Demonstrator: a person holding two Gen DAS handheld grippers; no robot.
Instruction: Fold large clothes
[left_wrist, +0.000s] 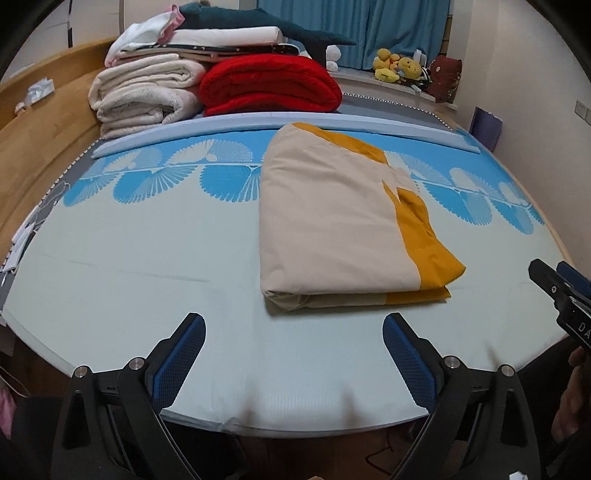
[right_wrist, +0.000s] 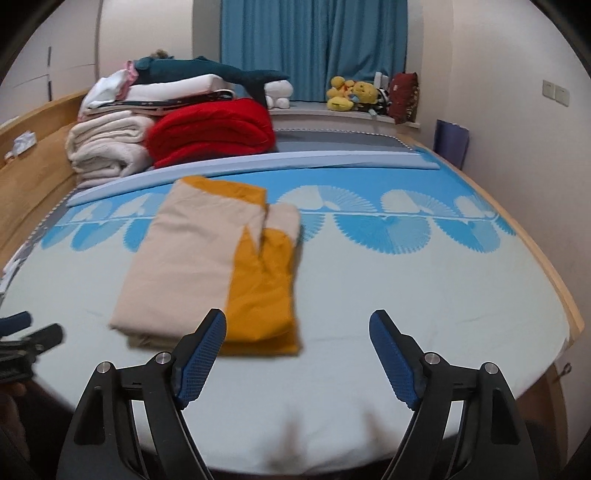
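Observation:
A folded beige and mustard-yellow cloth (left_wrist: 332, 221) lies flat on the pale blue bed sheet (left_wrist: 147, 277); the right wrist view shows the cloth (right_wrist: 207, 266) left of centre. My left gripper (left_wrist: 293, 325) hangs open above the sheet, short of the cloth's near folded edge, nothing between its blue pads (left_wrist: 184, 350). My right gripper (right_wrist: 297, 323) is open too, its left finger in front of the cloth's yellow near corner, with no sign of contact. Each gripper shows at the edge of the other's view: the right gripper (left_wrist: 561, 291), the left gripper (right_wrist: 26, 332).
At the bed's far left, against the wooden headboard (left_wrist: 44, 122), are stacked cream blankets (left_wrist: 144, 92), a red blanket (left_wrist: 269, 83) and a dark plush shark (left_wrist: 258, 22). Plush toys (left_wrist: 399, 66) sit on the sill under blue curtains (left_wrist: 351, 26). A hand (left_wrist: 569, 398) shows at right.

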